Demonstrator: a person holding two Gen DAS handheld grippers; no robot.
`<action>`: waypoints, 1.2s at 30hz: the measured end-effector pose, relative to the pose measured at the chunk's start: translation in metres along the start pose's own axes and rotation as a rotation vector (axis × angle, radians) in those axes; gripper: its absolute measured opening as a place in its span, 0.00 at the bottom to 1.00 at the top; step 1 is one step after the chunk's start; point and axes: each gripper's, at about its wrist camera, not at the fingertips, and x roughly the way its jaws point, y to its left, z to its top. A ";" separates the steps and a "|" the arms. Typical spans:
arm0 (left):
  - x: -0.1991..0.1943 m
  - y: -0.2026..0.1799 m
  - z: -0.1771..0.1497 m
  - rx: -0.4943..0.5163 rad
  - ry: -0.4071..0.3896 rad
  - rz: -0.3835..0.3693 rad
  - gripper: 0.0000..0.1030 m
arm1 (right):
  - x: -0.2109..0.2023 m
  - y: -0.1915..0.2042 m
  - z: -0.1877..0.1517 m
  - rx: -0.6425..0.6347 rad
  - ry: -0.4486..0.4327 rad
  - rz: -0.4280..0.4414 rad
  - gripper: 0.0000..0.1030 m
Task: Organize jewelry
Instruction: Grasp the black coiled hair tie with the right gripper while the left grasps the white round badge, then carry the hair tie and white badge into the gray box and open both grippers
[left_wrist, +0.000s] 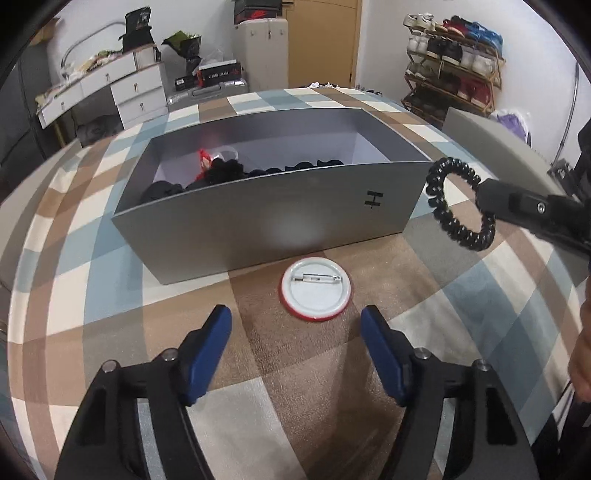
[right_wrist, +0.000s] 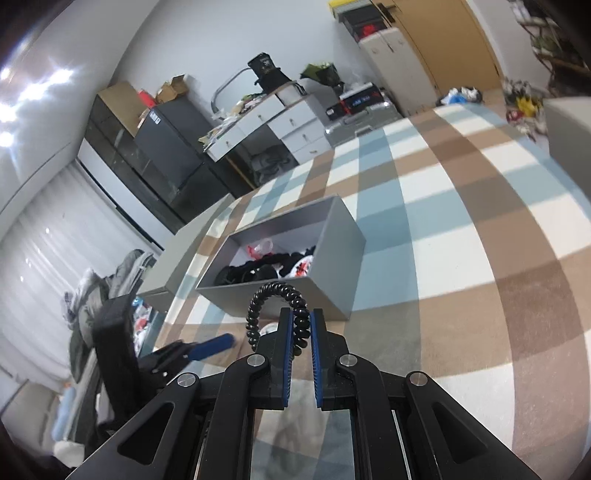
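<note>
- Two grippers are at work over a checked blanket (left_wrist: 480, 295), one on each piece.
- Left wrist view: the left gripper (left_wrist: 295, 332) hangs with its blue pads parted and nothing between them, just short of a round pin badge (left_wrist: 316, 291) lying face down, clasp up, on the blanket right beside the near wall of the grey box (left_wrist: 258, 218).
- The badge is thin and flat, so I reckon the pads should come down on either side of its red rim and close low, or it may skid on the cloth.
- At the right of that view the right gripper (left_wrist: 484, 199) holds a black coiled hair tie (left_wrist: 436, 210) in the air, off the box's near right corner.
- Right wrist view: the right gripper (right_wrist: 302, 332) is clenched on the hair tie (right_wrist: 275, 291), whose loop arches above the pads.
- The box (right_wrist: 332, 291) sits ahead with dark items heaped inside; the tie should go over its near wall before the pads let go, keeping apart from the left gripper (right_wrist: 210, 347) at lower left.
</note>
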 end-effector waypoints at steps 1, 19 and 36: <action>-0.001 -0.001 0.000 0.008 -0.005 -0.014 0.60 | -0.002 -0.002 0.000 0.001 -0.009 -0.013 0.08; 0.002 -0.007 0.008 0.033 -0.025 -0.034 0.35 | 0.002 0.008 0.009 -0.024 0.001 0.019 0.08; -0.032 0.011 0.009 -0.030 -0.162 -0.072 0.35 | -0.004 0.007 0.005 0.009 -0.076 0.062 0.08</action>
